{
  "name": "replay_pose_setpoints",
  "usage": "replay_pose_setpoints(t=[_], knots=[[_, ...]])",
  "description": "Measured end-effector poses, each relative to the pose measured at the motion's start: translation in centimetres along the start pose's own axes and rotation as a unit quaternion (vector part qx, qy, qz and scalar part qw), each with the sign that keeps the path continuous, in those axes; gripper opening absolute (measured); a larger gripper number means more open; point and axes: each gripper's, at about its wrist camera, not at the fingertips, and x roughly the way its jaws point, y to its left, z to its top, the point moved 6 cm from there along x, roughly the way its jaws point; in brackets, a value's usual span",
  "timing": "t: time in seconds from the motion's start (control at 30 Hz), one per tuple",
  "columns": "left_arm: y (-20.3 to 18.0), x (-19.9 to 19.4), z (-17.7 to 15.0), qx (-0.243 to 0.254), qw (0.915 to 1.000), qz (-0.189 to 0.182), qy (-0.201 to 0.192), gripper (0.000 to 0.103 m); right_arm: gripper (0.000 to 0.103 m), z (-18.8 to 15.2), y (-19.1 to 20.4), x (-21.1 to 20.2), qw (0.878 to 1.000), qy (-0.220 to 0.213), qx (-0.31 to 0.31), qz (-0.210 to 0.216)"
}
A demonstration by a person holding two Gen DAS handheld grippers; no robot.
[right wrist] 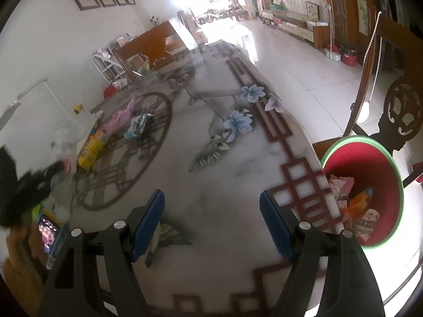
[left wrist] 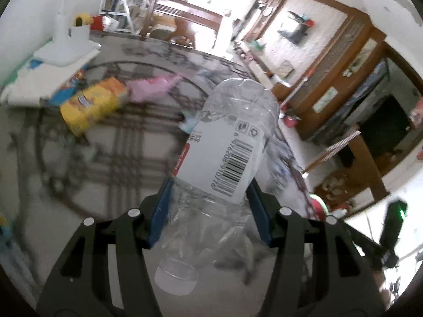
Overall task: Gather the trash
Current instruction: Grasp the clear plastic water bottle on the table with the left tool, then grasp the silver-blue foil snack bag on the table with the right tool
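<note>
My left gripper [left wrist: 208, 208] is shut on a clear, crumpled plastic bottle [left wrist: 224, 142] with a white barcode label, held above the patterned table [left wrist: 111, 158]; the cap end points back toward the camera. A yellow snack bag [left wrist: 90, 105] and a pink wrapper [left wrist: 153, 85] lie on the table beyond it. My right gripper [right wrist: 211, 219] is open and empty above the table [right wrist: 224, 185]. A red bin with a green rim [right wrist: 370, 182] holding several wrappers stands just off the table's right edge. The yellow bag [right wrist: 92, 149], the pink wrapper [right wrist: 120, 119] and a silvery wrapper [right wrist: 138, 126] lie at the left.
A white box [left wrist: 60, 52] with a lamp stands at the table's far left. A phone with a lit screen [right wrist: 49, 231] lies near the table's left front edge. A carved wooden chair [right wrist: 396, 111] stands behind the bin. The left gripper shows as a blurred dark shape [right wrist: 23, 185].
</note>
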Motion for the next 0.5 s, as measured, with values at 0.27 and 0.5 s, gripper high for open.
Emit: replay_pose_setpoints(t=[0.27, 0.5], knots=[[0.3, -1.5, -3.5, -0.069, 0.9961, -0.053, -0.004, 0.054, 0.072, 2.1, 0.3, 3.1, 0.999, 0.027, 0.033, 0.005], [2.7, -1.2, -3.1, -0.123, 0.9903, -0.063, -0.012, 0.054, 0.081, 8.0, 8.6, 9.4, 0.999, 0.019, -0.014, 0.022]])
